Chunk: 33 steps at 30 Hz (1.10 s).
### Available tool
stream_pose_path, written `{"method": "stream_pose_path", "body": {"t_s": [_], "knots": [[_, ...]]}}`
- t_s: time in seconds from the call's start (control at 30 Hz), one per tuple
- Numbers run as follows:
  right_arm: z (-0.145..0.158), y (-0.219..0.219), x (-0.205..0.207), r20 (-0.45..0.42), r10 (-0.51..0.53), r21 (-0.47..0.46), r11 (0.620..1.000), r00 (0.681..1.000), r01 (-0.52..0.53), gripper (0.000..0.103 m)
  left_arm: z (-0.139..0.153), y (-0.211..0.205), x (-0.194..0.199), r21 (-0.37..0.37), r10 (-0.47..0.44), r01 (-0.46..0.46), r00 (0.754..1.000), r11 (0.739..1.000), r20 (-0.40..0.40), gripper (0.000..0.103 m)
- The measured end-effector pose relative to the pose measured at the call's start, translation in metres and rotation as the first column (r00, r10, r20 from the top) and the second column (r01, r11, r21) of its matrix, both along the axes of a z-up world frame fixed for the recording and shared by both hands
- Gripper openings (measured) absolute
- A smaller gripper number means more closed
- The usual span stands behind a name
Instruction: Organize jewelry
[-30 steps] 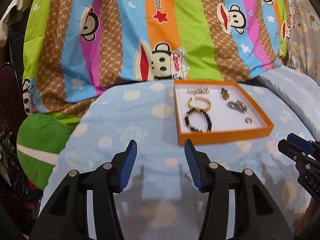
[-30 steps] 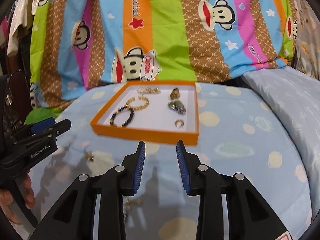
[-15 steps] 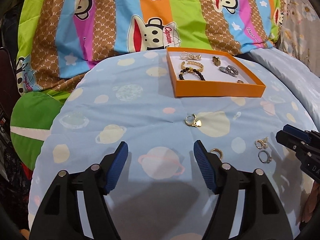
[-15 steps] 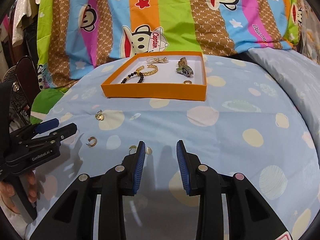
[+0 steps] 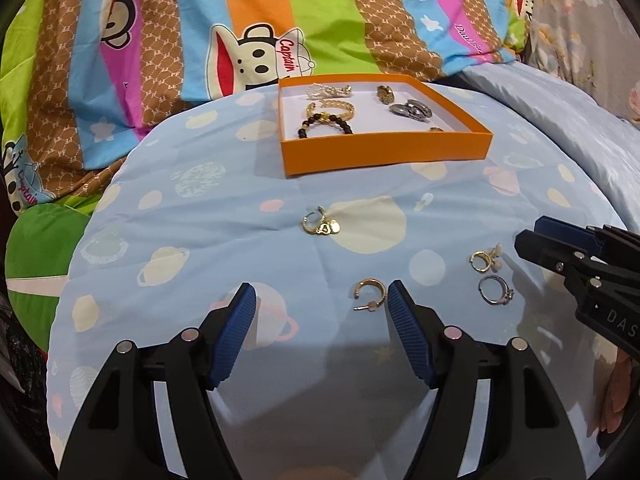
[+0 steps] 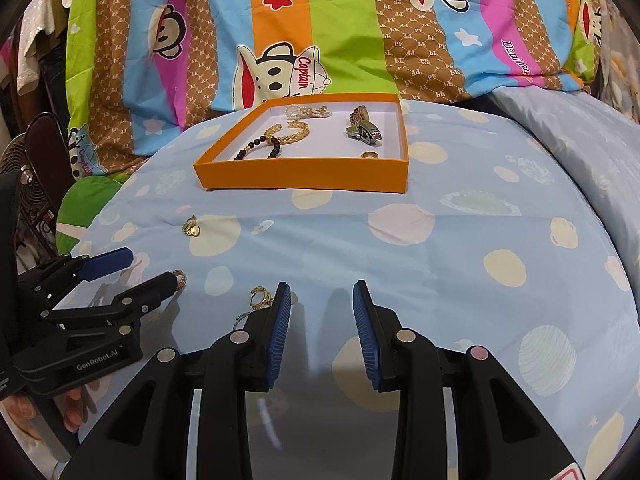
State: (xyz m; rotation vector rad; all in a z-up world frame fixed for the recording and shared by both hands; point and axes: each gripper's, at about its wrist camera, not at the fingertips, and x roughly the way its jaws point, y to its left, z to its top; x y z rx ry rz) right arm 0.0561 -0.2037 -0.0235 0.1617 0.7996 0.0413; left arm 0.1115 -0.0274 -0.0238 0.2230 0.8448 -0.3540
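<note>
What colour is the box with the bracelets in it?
Orange outside, white inside. The box shows best in the left wrist view.

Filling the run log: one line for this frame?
left gripper: just opened, empty, at gold hoop | right gripper: open, empty | orange tray: part-filled

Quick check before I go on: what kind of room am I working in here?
Most likely a bedroom, with the work done on a bed. The jewelry lies on a soft blue planet-print sheet, a striped cartoon-monkey quilt is bunched behind the orange tray, and clothes seem to hang at the left edge.
</note>
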Motion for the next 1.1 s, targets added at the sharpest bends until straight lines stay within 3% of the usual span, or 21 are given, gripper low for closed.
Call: {"method": "stream_pose_path", "body": {"t_s": [0.2,0.33,0.63,1.1], "knots": [[0.0,0.001,0.001,0.0,0.003,-0.002,1.0,1.0,-0.003,0.032,-0.005,-0.004,0.003,0.011,-0.015,0.015,0.999,1.0,-0.03,0.066],[-0.001,0.003,0.002,-0.004,0.008,-0.005,1.0,1.0,-0.008,0.032,-0.005,-0.003,0.004,-0.013,-0.027,0.026,0.999,1.0,-0.045,0.057],[-0.001,0.01,0.002,-0.009,0.037,-0.017,0.999,0.999,-0.038,0.034,-0.003,-0.003,0.002,-0.05,-0.044,0.041,0.998,0.998,-0.044,0.017],[-0.001,0.023,0.004,-0.013,0.087,-0.019,0.996,0.996,-0.087,0.034,0.011,0.014,0.005,-0.092,0.02,-0.021,1.0,0.996,-0.006,0.016]]}}
